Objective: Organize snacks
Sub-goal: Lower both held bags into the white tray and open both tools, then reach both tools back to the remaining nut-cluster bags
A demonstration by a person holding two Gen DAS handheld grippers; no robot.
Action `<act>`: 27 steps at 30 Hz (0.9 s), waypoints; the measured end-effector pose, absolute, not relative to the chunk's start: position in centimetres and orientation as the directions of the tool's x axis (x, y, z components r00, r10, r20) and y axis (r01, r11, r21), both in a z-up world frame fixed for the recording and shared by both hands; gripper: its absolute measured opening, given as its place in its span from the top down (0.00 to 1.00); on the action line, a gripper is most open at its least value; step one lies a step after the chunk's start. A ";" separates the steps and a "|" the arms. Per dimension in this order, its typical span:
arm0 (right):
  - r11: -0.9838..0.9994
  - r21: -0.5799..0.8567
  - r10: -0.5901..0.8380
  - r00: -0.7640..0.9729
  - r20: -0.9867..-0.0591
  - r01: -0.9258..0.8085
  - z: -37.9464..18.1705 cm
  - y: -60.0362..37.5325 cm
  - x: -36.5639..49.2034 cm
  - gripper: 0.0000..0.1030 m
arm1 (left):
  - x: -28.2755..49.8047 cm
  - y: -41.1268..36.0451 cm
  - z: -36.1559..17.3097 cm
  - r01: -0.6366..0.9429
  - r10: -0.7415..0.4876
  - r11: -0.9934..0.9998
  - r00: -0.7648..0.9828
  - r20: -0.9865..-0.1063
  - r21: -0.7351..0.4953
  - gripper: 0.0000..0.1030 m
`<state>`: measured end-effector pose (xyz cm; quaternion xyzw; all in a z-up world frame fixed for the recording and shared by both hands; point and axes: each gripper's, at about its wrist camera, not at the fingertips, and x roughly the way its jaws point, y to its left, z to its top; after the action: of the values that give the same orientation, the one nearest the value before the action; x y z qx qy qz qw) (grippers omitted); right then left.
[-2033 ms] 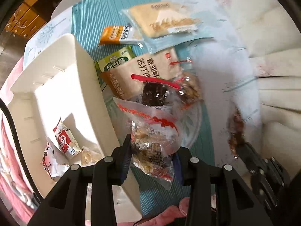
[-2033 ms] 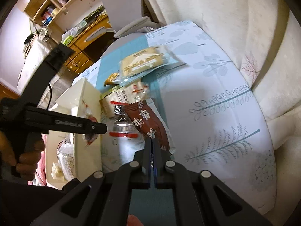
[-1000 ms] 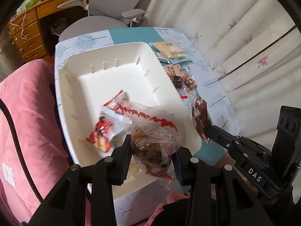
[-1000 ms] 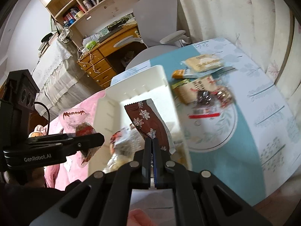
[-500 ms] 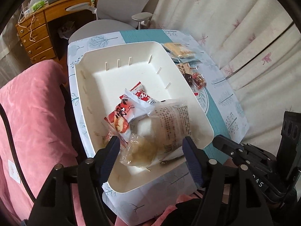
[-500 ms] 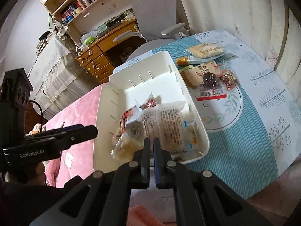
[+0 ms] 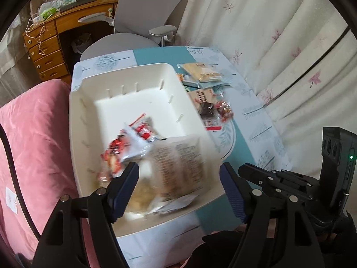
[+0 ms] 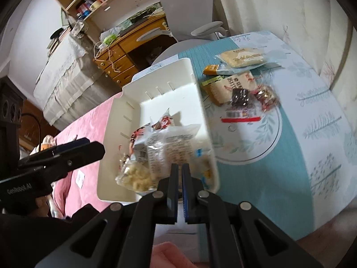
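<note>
Several snack packets (image 7: 174, 167) now lie heaped in the near end of the white bin (image 7: 133, 76), while five or so more packets (image 8: 241, 84) wait on the tablecloth (image 8: 312, 134) just beside it. The left gripper (image 7: 179, 189), whose jaws have just been opening, hangs spread and empty over the heap, its bag now dropped in. The right gripper (image 8: 179, 178) is pressed together on nothing, so both look free for the next packets.

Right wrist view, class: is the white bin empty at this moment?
No. The white bin holds several snack packets piled toward its near end.
</note>
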<state>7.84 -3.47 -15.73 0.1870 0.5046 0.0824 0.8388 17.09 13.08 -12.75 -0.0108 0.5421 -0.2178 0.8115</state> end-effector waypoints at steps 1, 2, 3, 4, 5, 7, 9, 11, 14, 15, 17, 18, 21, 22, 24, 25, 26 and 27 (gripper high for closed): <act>0.918 0.395 0.332 0.472 -0.817 0.038 -15.6 -4.4 8.1 0.97 | 17.1 12.4 -12.7 0.336 -0.363 0.907 0.321 -0.875 -0.253 0.29; 0.919 0.394 0.336 0.471 -0.816 0.027 -15.5 -5.1 8.2 0.97 | 17.1 11.5 -12.7 0.331 -0.361 0.909 0.325 -0.874 -0.252 0.29; 0.920 0.393 0.342 0.467 -0.815 0.013 -15.4 -6.1 8.5 0.97 | 17.1 10.4 -12.7 0.323 -0.357 0.912 0.329 -0.874 -0.251 0.28; 0.920 0.392 0.346 0.462 -0.817 0.005 -15.5 -6.8 8.8 0.97 | 17.2 9.5 -12.7 0.313 -0.352 0.916 0.332 -0.875 -0.250 0.28; 0.920 0.391 0.351 0.454 -0.819 -0.005 -15.5 -7.5 9.1 0.96 | 17.2 8.9 -12.8 0.306 -0.349 0.919 0.335 -0.875 -0.250 0.28; 0.920 0.391 0.364 0.435 -0.824 -0.030 -15.8 -9.0 9.6 0.91 | 17.5 7.2 -13.0 0.278 -0.341 0.927 0.344 -0.875 -0.252 0.28; 0.921 0.386 0.374 0.419 -0.827 -0.059 -15.9 -10.4 10.2 0.85 | 17.7 5.8 -13.2 0.254 -0.338 0.932 0.354 -0.872 -0.259 0.28; 0.922 0.375 0.379 0.408 -0.831 -0.093 -16.0 -11.7 10.6 0.80 | 17.9 4.3 -13.5 0.233 -0.335 0.936 0.363 -0.870 -0.263 0.28; 0.919 0.358 0.393 0.390 -0.833 -0.163 -16.3 -13.5 11.2 0.77 | 18.2 2.0 -14.3 0.201 -0.325 0.943 0.368 -0.871 -0.267 0.28; 0.920 0.347 0.391 0.383 -0.837 -0.182 -16.4 -14.0 11.3 0.75 | 18.4 1.0 -14.7 0.186 -0.319 0.945 0.366 -0.874 -0.268 0.28; 0.921 0.327 0.385 0.371 -0.845 -0.211 -16.7 -15.1 11.5 0.73 | 18.5 -0.2 -15.0 0.169 -0.310 0.949 0.361 -0.880 -0.265 0.28; 0.921 0.322 0.384 0.367 -0.847 -0.221 -16.8 -15.7 11.6 0.72 | 18.6 -0.9 -15.2 0.161 -0.302 0.952 0.361 -0.883 -0.260 0.28; 0.917 0.317 0.390 0.372 -0.842 -0.244 -17.1 -17.3 12.1 0.69 | 19.1 -2.4 -15.7 0.135 -0.274 0.961 0.357 -0.893 -0.242 0.28; 0.918 0.308 0.386 0.378 -0.842 -0.250 -17.3 -17.7 12.3 0.68 | 19.3 -2.7 -16.0 0.125 -0.268 0.963 0.349 -0.898 -0.239 0.27; 0.922 0.290 0.372 0.384 -0.845 -0.256 -17.6 -18.4 12.7 0.65 | 20.1 -3.3 -16.7 0.090 -0.252 0.968 0.324 -0.912 -0.235 0.27; 0.923 0.285 0.368 0.383 -0.847 -0.257 -17.9 -18.7 12.9 0.65 | 20.5 -3.6 -17.1 0.069 -0.245 0.969 0.310 -0.919 -0.235 0.27; 0.924 0.283 0.366 0.382 -0.849 -0.258 -18.1 -19.0 13.0 0.64 | 20.8 -3.8 -17.4 0.056 -0.241 0.970 0.300 -0.923 -0.235 0.27; 0.924 0.281 0.365 0.380 -0.850 -0.260 -18.3 -19.3 13.2 0.63 | 21.4 -4.1 -17.8 0.034 -0.229 0.973 0.285 -0.931 -0.229 0.27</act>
<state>13.18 -19.30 -18.32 0.0501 0.5237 0.1886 0.8293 21.35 -4.09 -17.80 -0.0822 0.5922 -0.0827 0.7973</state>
